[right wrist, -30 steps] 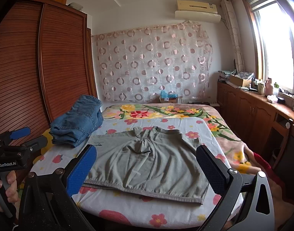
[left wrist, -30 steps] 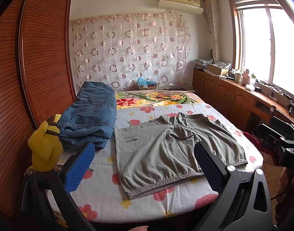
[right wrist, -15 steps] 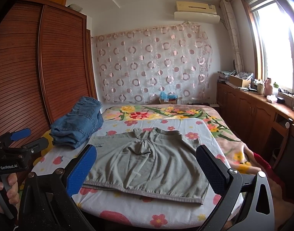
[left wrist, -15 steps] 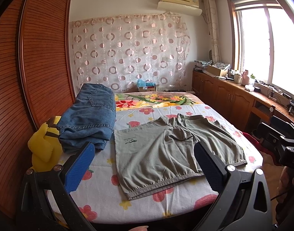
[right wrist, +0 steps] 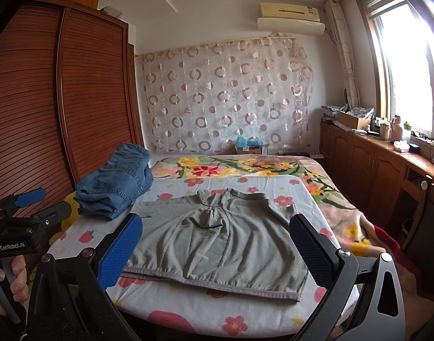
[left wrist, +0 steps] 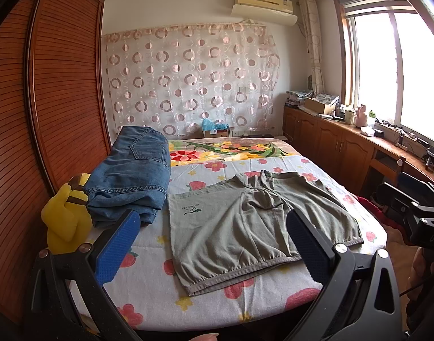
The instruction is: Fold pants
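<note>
Left gripper (left wrist: 212, 245) jaws spread wide, holding nothing, right gripper (right wrist: 215, 245) likewise, grey-green shorts (right wrist: 217, 238) flat on bed (right wrist: 205, 312), waistband nearest, legs toward curtain.

The grey-green shorts (left wrist: 245, 227) in front of me are thin, matt cloth, softly creased, with a stitched hem. Beside them, the folded jeans (left wrist: 131, 176) are coarse blue denim with pale seams. Both lie on a smooth cotton bed sheet (left wrist: 148, 298) printed with flowers. My left gripper (left wrist: 211, 250) has matt black plastic arms, shiny metal screws and blue, finely textured pads (left wrist: 117, 250). The wardrobe (left wrist: 46, 113) is ribbed, reddish wood with a slight sheen.
</note>
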The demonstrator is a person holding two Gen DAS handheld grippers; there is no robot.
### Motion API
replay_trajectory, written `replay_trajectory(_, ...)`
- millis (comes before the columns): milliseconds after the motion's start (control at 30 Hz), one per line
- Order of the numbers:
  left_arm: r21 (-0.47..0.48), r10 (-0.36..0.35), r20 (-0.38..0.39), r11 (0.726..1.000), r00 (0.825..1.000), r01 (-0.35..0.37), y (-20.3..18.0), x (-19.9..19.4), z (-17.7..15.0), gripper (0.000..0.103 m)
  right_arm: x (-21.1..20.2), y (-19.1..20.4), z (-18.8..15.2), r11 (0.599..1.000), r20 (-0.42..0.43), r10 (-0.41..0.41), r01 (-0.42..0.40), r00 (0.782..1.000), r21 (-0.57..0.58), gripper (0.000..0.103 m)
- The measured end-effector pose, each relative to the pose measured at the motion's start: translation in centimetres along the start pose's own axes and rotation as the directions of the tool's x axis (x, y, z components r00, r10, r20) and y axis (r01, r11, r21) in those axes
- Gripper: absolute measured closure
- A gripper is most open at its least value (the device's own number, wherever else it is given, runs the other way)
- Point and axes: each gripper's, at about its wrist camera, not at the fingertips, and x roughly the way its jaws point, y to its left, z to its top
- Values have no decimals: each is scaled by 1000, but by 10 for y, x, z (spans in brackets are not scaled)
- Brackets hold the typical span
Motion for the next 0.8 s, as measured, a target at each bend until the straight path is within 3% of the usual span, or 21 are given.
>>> replay_trajectory(800,2,-2,3,1000,1000,2,0,-1,0,0,-2,0,1,1000,4,5,-5,1000,1,0)
